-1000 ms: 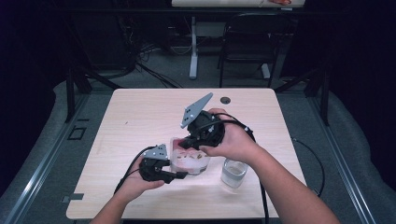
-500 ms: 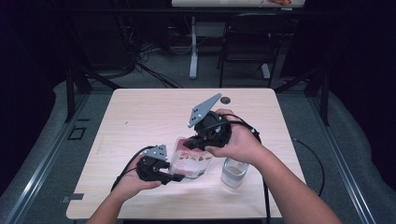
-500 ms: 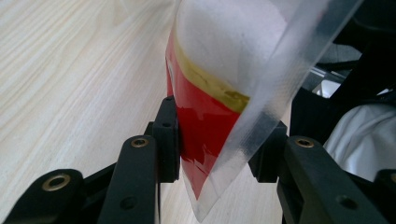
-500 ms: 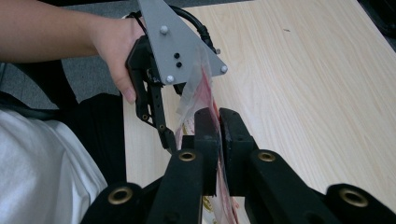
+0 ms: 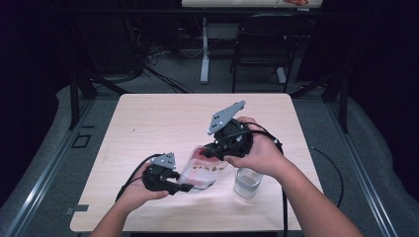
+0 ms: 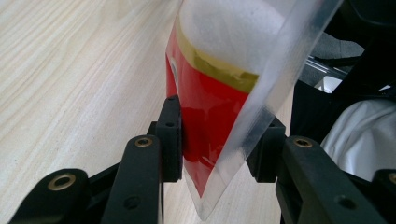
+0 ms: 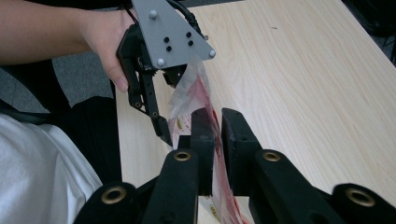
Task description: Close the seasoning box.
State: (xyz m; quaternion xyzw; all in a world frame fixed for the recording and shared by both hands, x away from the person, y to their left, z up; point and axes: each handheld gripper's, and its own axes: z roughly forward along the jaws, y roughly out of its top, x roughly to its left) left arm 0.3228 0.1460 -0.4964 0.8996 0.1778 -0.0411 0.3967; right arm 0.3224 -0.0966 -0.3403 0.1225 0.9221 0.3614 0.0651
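A clear plastic bag (image 5: 203,170) with red print and white contents hangs between my two grippers above the table. My left gripper (image 5: 187,187) holds its near end. In the left gripper view the pads (image 6: 172,135) press the bag (image 6: 210,93) from both sides, and these jaws have just been closing. My right gripper (image 5: 206,152) is at the bag's far top edge. In the right gripper view the thin film (image 7: 201,100) runs between the jaws (image 7: 218,126), which have just been opening; a narrow gap shows beside the film.
A glass cup (image 5: 247,182) of clear liquid stands on the wooden table (image 5: 163,118) just right of the bag, under my right wrist. Cables trail from both grippers. The left gripper's grey plate (image 7: 170,35) shows close ahead in the right gripper view.
The right gripper has tipped, its grey plate swinging to the right, and more of the bag shows between the grippers. The left hand has stayed in place.
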